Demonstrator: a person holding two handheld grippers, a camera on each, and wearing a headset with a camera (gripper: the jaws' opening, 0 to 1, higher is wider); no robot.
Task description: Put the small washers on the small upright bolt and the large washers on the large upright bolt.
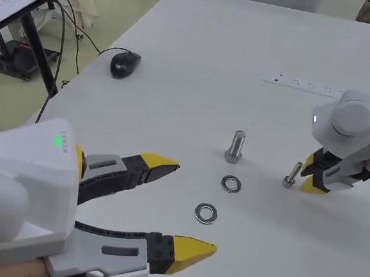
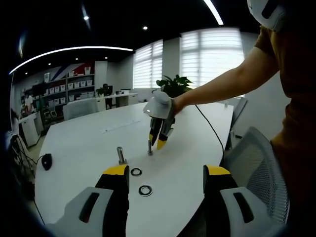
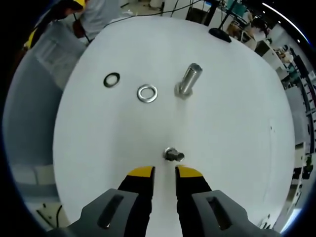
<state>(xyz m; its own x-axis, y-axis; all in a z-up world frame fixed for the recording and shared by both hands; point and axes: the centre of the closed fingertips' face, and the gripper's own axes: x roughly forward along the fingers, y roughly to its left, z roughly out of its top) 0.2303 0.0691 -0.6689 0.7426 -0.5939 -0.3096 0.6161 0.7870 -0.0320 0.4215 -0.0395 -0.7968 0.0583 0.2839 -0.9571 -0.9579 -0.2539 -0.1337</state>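
While the right tongs (image 3: 165, 172) hang just behind the small bolt (image 3: 173, 154), their yellow tips sit close together with a thin gap and nothing between them, so nothing is gripped on that side. My read is that they are there to line up on the bolt or steady it. It stands on its head on the white table (image 1: 197, 62), and I can't tell whether a washer already rings its base.

Across the way, the left tongs (image 1: 180, 205) are spread wide and empty. They're low over the near side of the table, jaws aimed at the loose hardware. The nearer washer (image 1: 205, 212) and the farther washer (image 1: 231, 183) lie flat and apart from each other. Together they make a short line running up to the large bolt (image 1: 235, 147), which stands upright just beyond the farther one. That wide spread looks like readiness to take the nearer washer first. Which size either washer is, I can't say for sure.

There's plenty of room. The table is bare around the bolts, and the mouse (image 1: 124, 63) and power strip (image 1: 298, 82) sit well apart on the far side. The washers are well in from the table's edge too. The catch, I'd judge, is thin rings lying flat on a smooth top, which could skid under a pinch. A careless sweep near either bolt could also tip it.
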